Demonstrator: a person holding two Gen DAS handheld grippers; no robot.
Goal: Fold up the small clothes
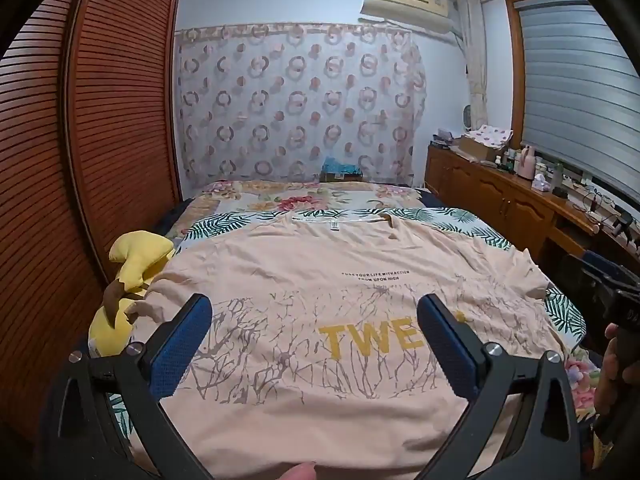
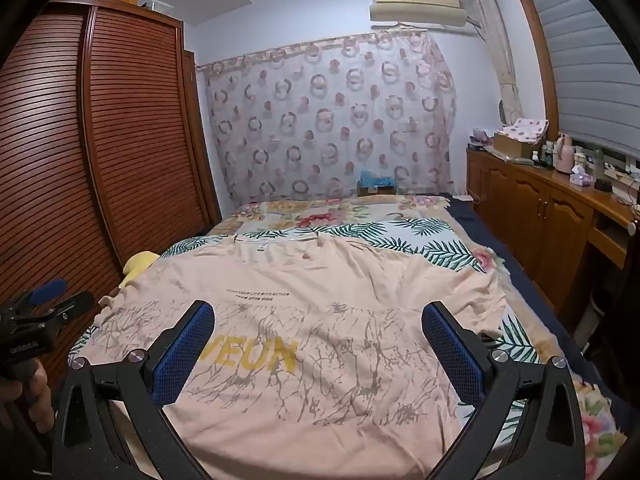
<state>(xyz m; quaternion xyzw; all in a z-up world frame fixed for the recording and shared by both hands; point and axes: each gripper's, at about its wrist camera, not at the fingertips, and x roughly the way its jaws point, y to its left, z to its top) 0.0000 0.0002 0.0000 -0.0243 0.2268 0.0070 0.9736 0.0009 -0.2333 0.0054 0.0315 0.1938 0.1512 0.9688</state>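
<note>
The peach T-shirt is spread flat on the bed, collar at the far end. It is judged soft, light and floppy. Both the left hand-held gripper and the right hand-held gripper are held wide open above it, gripping nothing. The near corners of the hem are best pinched.

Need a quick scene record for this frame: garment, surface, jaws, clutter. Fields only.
garment: peach T-shirt, spread flat, print up, unfolded, collar at far end
surface: bed with leaf-print sheet
left gripper: jaws wide open, above the shirt, holding nothing
right gripper: jaws wide open, above the shirt, holding nothing
clutter: yellow plush toy at the shirt's left edge
fold progress: none
</note>
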